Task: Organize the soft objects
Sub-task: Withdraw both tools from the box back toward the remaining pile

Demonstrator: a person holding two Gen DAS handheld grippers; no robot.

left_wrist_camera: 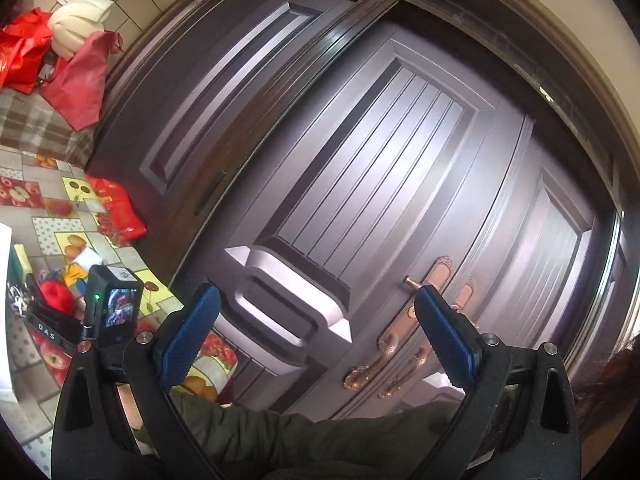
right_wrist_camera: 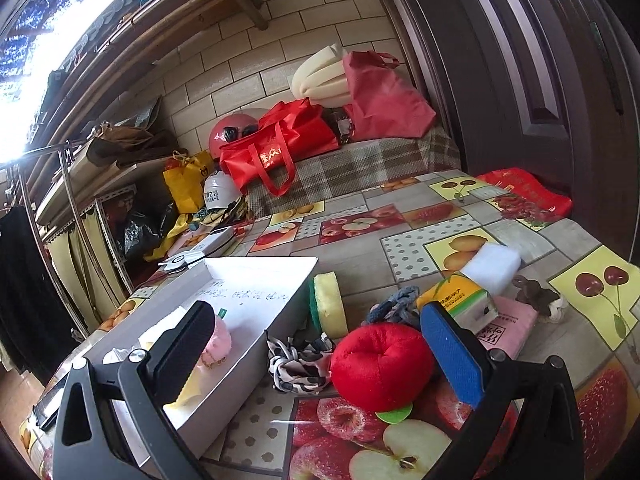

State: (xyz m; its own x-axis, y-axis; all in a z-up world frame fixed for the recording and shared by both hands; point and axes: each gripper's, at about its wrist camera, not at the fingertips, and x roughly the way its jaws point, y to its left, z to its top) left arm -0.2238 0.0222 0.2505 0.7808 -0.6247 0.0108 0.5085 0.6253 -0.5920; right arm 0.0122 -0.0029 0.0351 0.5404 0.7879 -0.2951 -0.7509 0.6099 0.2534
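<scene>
White box at 9 o'clock of the R gripper, rigid card, already w/ a pink soft item. Red plush apple sits betw the spread, empty jaws: round, velvety, squashy. Risk: a shallow pinch lets it squirt out, or a finger snags the b/w scrunchie at 8 o'clock. L gripper likewise spread, empty, facing the door.

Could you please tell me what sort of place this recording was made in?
Probably a home entryway or covered porch used for storage: a panelled double door with ornate handles, a tiled wall, bags piled on a bench, and a table under a fruit-print cloth.
</scene>
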